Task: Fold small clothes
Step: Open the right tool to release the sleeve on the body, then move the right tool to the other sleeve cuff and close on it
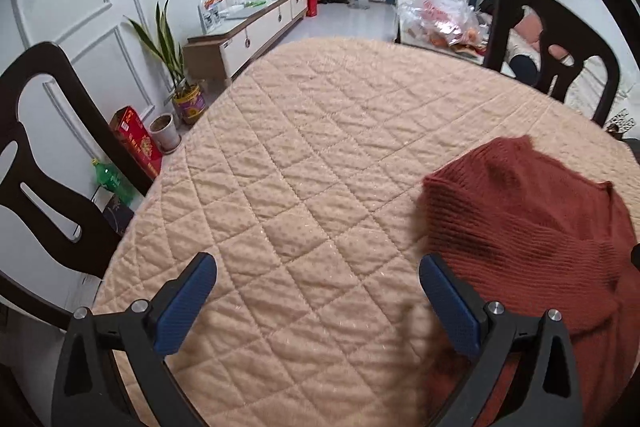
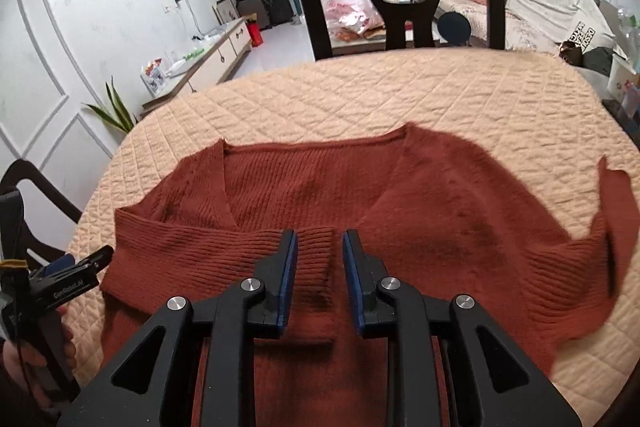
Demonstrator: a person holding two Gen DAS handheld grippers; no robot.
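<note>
Sweater, rust-red, lies spread on the quilt at frame centre, one sleeve folded across its front. Right gripper hovers above the cuff, jaws narrowly apart, holding nothing. Left gripper gapes wide beside the sweater, empty.

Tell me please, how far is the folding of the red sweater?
Done: one sleeve already lies folded across the red sweater. In hand: nothing; the right tongs hang open above the cuff, the left tongs open over the quilted table cover. Left: the other sleeve and the body.
</note>
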